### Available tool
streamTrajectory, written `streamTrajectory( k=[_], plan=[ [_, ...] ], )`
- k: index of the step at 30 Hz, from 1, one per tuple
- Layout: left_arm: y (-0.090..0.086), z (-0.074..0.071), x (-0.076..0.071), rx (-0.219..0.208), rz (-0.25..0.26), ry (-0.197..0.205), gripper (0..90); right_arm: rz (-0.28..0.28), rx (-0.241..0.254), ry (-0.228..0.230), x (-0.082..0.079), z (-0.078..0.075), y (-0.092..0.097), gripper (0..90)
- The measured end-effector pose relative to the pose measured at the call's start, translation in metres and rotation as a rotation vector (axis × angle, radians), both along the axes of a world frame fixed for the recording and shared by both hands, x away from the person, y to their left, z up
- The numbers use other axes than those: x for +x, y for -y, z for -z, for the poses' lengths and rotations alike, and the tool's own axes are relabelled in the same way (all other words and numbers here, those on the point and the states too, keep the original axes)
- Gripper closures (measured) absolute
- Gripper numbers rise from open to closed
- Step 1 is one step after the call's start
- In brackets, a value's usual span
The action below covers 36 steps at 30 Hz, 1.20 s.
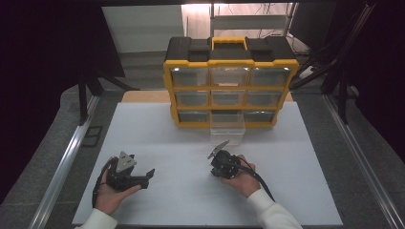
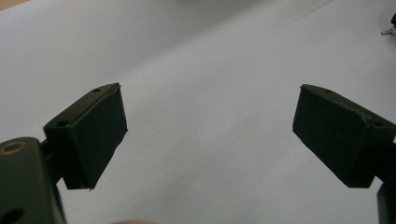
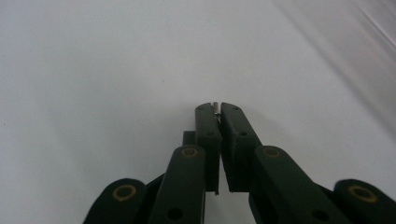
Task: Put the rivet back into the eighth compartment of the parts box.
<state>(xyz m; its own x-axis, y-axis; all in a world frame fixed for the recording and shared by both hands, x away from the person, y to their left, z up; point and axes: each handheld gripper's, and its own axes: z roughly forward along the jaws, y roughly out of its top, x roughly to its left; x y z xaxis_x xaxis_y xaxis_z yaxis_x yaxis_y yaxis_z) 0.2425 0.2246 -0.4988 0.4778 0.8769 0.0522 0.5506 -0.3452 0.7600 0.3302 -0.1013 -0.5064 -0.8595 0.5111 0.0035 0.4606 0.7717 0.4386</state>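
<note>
My left gripper (image 1: 142,168) rests in the person's left hand at the near left of the white table top (image 1: 191,205), tilted on its side. In the left gripper view its jaws stand wide open (image 2: 208,126) over bare white surface, with nothing between them. The right gripper (image 1: 217,167) sits in the right hand near the middle of the table, in front of the organizer. In the right gripper view its jaws are shut (image 3: 216,111) on a tiny silvery metal piece (image 3: 215,105) that pokes out at the tips.
A yellow and black organizer (image 1: 231,62) with clear drawers stands at the back of the table. Its bottom middle drawer (image 1: 228,130) is pulled out toward me. Metal rails (image 1: 67,157) run along both sides of the table.
</note>
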Motion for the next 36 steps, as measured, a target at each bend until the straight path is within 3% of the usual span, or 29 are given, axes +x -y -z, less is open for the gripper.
streamTrajectory(
  k=[7,14,36],
  plan=[
    [0.000,0.000,0.000,0.000,-0.001,0.000,10.4,-0.002,0.010,0.005,0.000,-0.003,0.002,85.8],
    [0.000,0.000,0.000,-0.001,-0.001,0.000,10.4,0.009,0.073,0.024,0.002,-0.021,0.012,85.9],
    [0.000,-0.001,0.001,-0.004,-0.003,0.000,10.4,0.019,0.177,0.094,0.004,-0.063,0.029,85.9]
  ],
)
